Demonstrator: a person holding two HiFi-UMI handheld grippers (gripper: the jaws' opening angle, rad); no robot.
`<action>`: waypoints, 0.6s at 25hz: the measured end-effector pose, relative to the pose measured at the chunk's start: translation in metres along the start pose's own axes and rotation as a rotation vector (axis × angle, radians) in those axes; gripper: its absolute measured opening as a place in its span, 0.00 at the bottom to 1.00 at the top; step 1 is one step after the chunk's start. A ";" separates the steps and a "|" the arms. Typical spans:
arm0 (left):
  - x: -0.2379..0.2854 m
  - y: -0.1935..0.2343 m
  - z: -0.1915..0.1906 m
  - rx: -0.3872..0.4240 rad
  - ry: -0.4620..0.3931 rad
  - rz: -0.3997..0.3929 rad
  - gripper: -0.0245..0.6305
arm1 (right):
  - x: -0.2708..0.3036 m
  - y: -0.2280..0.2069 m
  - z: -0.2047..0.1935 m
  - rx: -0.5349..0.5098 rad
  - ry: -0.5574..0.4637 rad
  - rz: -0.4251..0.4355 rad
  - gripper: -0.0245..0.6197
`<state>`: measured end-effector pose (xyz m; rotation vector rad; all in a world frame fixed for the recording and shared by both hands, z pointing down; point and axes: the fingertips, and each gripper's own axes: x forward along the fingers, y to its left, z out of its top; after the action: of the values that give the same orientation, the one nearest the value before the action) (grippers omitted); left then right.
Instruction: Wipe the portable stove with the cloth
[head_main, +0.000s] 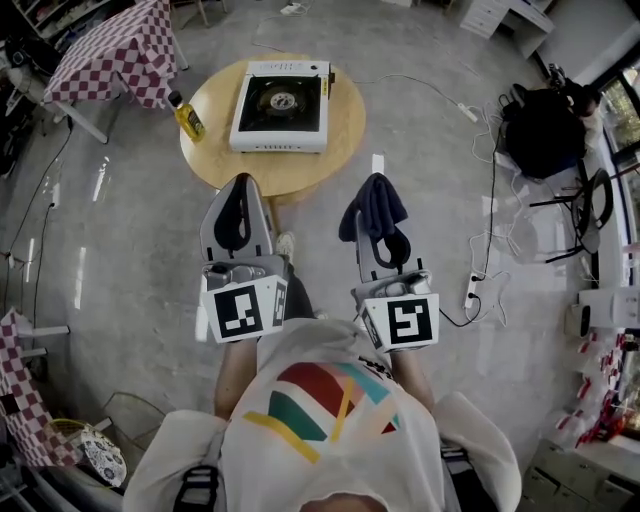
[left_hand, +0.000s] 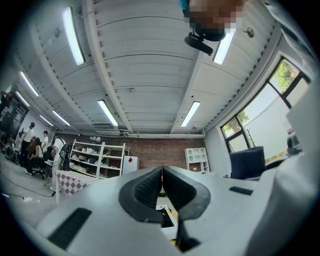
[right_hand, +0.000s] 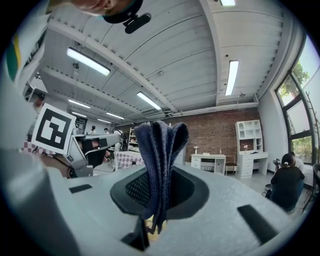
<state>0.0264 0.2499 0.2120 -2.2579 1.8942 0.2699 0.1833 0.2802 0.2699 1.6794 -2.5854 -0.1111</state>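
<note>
**Supervisor:** Report item counts and positions.

**Operator:** I count one portable stove (head_main: 280, 105) at the upper centre of the head view. It sits on one round table (head_main: 345, 140). One yellow bottle (head_main: 188, 117) stands at the table's left edge, near the stove but apart from it.

**Supervisor:** Tool states?

**Operator:** I see two tools at frame centre, below the table and over the floor (head_main: 120, 250). The left tool (left_hand: 162, 172) has its jaws pressed together with nothing between them. The right tool (right_hand: 159, 185) is clamped on one dark blue cloth (right_hand: 159, 145), which stands folded above the jaws, well apart from the stove.
</note>
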 end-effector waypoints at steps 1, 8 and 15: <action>0.006 0.002 -0.002 -0.003 0.002 0.002 0.05 | 0.006 -0.001 0.000 -0.012 0.004 0.001 0.09; 0.057 0.023 -0.017 -0.001 -0.002 0.004 0.05 | 0.066 -0.012 -0.005 -0.026 0.038 -0.003 0.09; 0.134 0.064 -0.042 -0.015 0.008 -0.011 0.05 | 0.152 -0.030 -0.004 -0.018 0.046 -0.042 0.09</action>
<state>-0.0132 0.1002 0.2175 -2.2825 1.8892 0.2746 0.1486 0.1291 0.2720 1.7097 -2.5092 -0.0957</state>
